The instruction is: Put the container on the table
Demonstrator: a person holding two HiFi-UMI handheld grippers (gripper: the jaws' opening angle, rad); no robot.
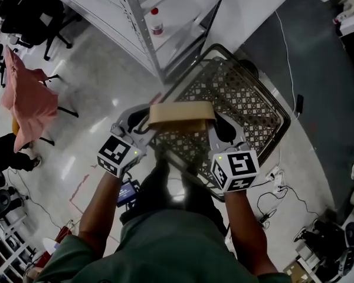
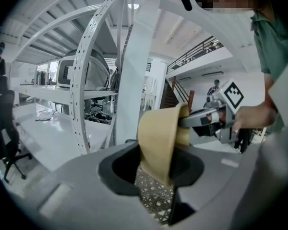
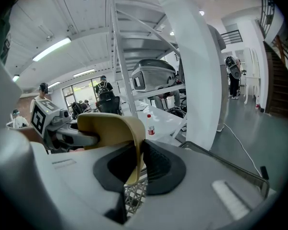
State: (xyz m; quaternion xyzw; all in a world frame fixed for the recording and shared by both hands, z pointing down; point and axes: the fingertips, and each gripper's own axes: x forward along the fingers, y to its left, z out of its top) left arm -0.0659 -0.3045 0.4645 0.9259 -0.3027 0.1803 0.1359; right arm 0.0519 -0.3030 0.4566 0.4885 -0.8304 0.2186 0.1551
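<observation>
A tan, shallow container (image 1: 182, 116) hangs in the air between both grippers, above a dark lattice basket (image 1: 248, 102). My left gripper (image 1: 149, 123) is shut on the container's left wall and my right gripper (image 1: 215, 125) on its right wall. In the left gripper view the tan wall (image 2: 158, 138) stands between the jaws of that gripper (image 2: 156, 170), with the other gripper (image 2: 209, 119) clamped on the far side. The right gripper view shows its jaws (image 3: 137, 166) pinching the container's thin wall (image 3: 110, 124). A white table top (image 1: 183, 13) lies further ahead.
A perforated metal post (image 1: 143, 31) rises at the table's near edge. A small red-capped bottle (image 1: 157, 22) stands on the white surface. Office chairs and a pink cloth (image 1: 26, 96) are at the left; cables and a power strip (image 1: 274, 175) lie on the floor at the right.
</observation>
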